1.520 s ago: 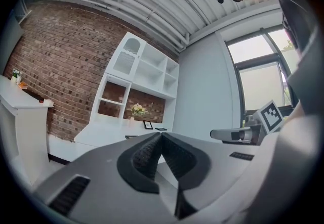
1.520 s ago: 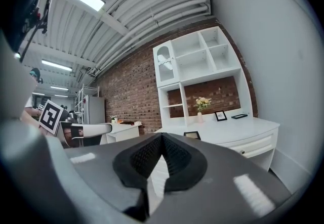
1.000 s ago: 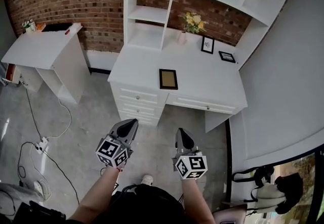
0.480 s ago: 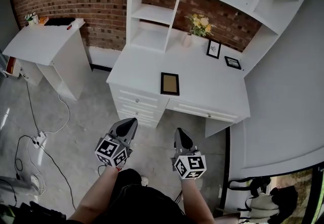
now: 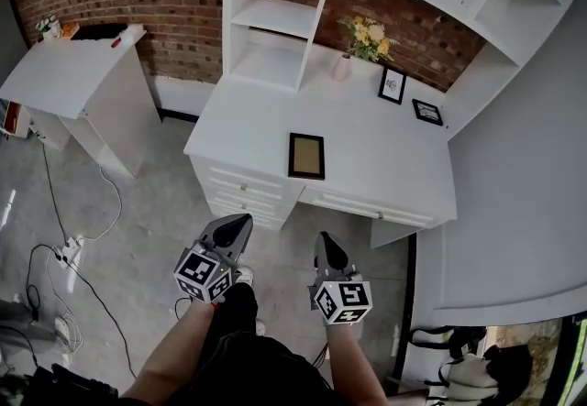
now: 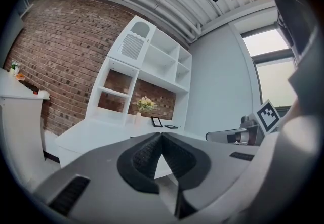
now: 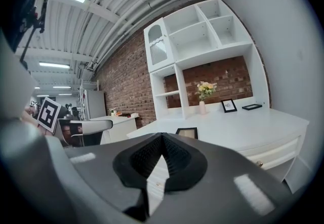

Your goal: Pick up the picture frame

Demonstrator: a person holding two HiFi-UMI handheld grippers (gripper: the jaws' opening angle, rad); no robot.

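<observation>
picture frame [image 5: 305, 156] flat on white desk [image 5: 394, 161]

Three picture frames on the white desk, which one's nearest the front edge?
The dark frame with the tan centre, lying flat toward the front edge. The upright frame and the small black frame sit back near the wall.
</observation>
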